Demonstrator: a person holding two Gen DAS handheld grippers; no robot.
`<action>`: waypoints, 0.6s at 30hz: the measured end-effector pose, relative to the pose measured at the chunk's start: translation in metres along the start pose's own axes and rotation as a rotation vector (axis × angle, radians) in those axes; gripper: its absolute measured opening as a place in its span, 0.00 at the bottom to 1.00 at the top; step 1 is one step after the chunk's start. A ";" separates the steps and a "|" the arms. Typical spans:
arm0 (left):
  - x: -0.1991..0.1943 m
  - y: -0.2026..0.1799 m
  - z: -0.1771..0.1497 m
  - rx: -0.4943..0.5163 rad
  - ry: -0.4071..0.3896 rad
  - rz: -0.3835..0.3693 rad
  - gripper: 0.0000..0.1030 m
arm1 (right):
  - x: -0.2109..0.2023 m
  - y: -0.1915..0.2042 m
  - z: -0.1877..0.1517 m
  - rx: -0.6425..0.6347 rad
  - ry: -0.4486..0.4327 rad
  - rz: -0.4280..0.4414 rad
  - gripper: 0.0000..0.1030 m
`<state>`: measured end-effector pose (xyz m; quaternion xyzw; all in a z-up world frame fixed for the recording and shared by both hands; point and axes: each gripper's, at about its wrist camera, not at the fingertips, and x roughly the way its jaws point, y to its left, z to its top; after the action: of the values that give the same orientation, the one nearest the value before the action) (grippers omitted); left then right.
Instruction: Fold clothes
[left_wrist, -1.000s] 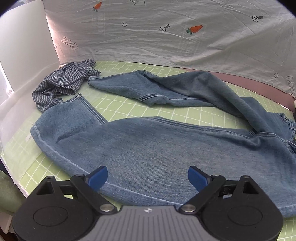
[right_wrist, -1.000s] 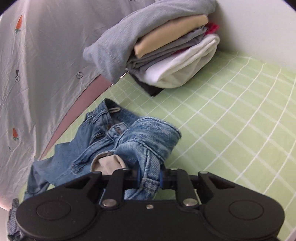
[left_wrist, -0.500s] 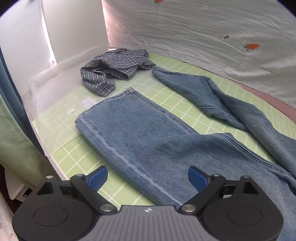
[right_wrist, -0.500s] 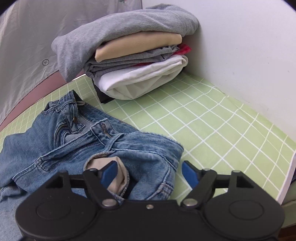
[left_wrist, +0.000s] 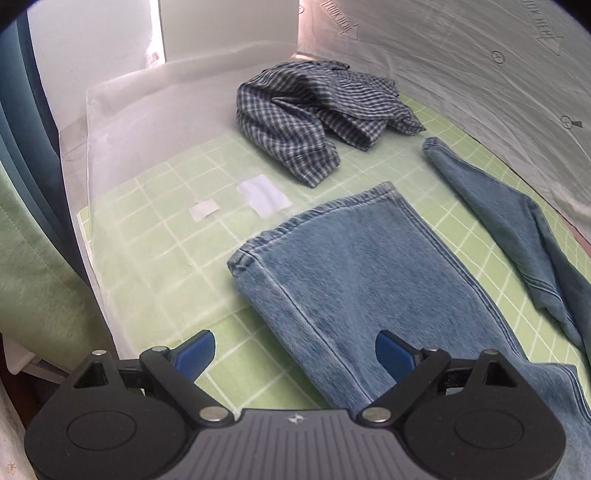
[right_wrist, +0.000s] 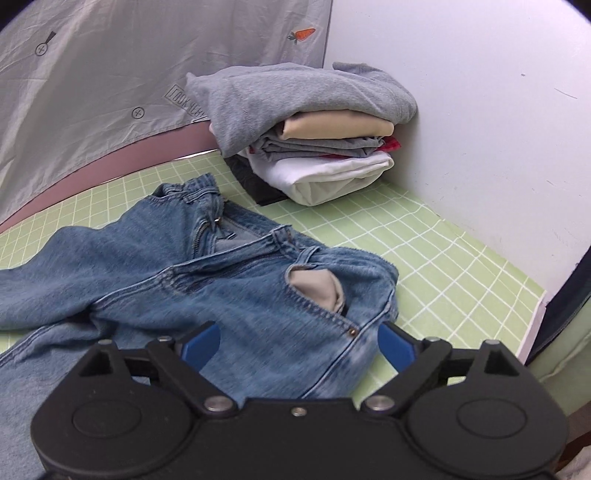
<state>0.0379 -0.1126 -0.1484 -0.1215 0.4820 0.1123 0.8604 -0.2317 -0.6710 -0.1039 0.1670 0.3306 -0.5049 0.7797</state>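
Where frames end, jeans (left_wrist: 373, 269) cut off.

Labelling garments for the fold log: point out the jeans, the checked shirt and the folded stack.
jeans (left_wrist: 354, 258): left wrist view, flat near leg above the hem.
checked shirt (left_wrist: 295, 122): left wrist view, crumpled middle.
folded stack (right_wrist: 314, 96): right wrist view, grey top garment.

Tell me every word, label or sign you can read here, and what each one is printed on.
"LOOK HERE", upside down in a box: grey backdrop sheet, beside the folded clothes stack.
Boxed arrow labels on the same sheet, left wrist view: too warped to read surely.
Small emblem on the left gripper: no letters.
Jeans: no readable tag.
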 end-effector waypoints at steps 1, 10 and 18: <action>0.008 0.006 0.007 -0.004 0.008 -0.011 0.91 | -0.006 0.011 -0.006 0.000 0.002 0.001 0.91; 0.058 0.030 0.053 0.051 0.057 -0.126 0.83 | -0.050 0.103 -0.053 -0.017 0.045 0.037 0.91; 0.053 0.035 0.050 0.102 0.048 -0.230 0.12 | -0.077 0.170 -0.081 -0.147 0.076 0.125 0.91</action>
<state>0.0938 -0.0595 -0.1723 -0.1348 0.4903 -0.0149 0.8609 -0.1284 -0.4968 -0.1224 0.1488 0.3851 -0.4230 0.8066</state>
